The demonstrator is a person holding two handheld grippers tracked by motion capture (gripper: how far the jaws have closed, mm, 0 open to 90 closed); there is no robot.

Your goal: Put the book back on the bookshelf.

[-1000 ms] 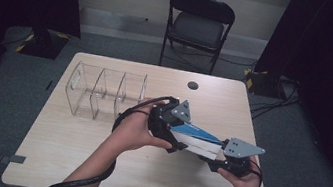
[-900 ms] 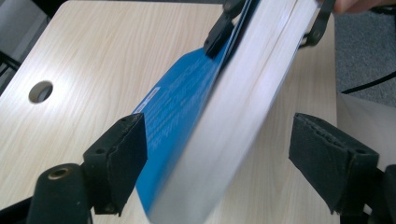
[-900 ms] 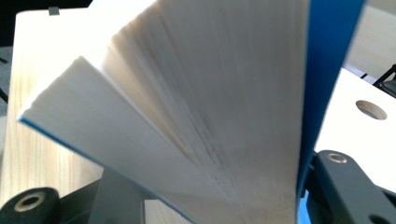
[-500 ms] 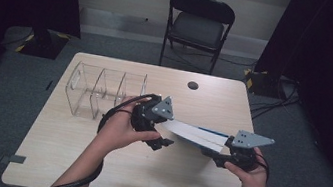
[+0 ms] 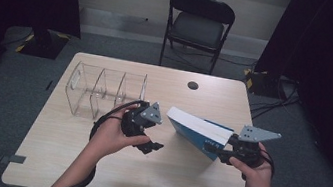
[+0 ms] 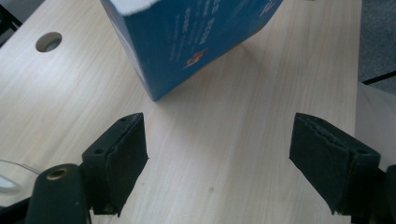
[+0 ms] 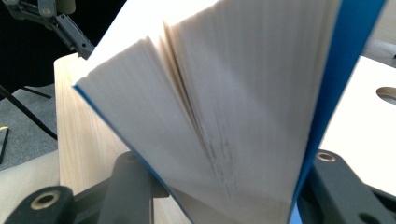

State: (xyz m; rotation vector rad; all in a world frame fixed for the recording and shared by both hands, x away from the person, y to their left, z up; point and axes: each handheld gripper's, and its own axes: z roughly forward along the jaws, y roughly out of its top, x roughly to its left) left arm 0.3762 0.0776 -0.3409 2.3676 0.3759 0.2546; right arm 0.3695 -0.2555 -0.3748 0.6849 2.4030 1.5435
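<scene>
A thick book with a blue cover point(image 5: 198, 127) hangs tilted above the table point(image 5: 176, 176), its page edges facing up. My right gripper point(image 5: 221, 154) is shut on its near right end. Its jaws have just been closing with the book between them. In the right gripper view the fanned white pages point(image 7: 224, 93) rise between the two black jaws. My left gripper point(image 5: 148, 140) stands open a short way left of the book with nothing between its pads point(image 6: 123, 149). In the left gripper view the book's blue corner point(image 6: 187, 42) lies ahead of the jaws, apart from them.
A clear plastic rack point(image 5: 104, 91) with several upright dividers stands on the table's left part, just behind my left hand. A round cable hole point(image 5: 193, 85) sits near the far edge. A black folding chair point(image 5: 198, 22) stands beyond the table.
My left gripper has come off the book's left end and drawn back to the left and down. The book stays in my right gripper, slightly higher.
</scene>
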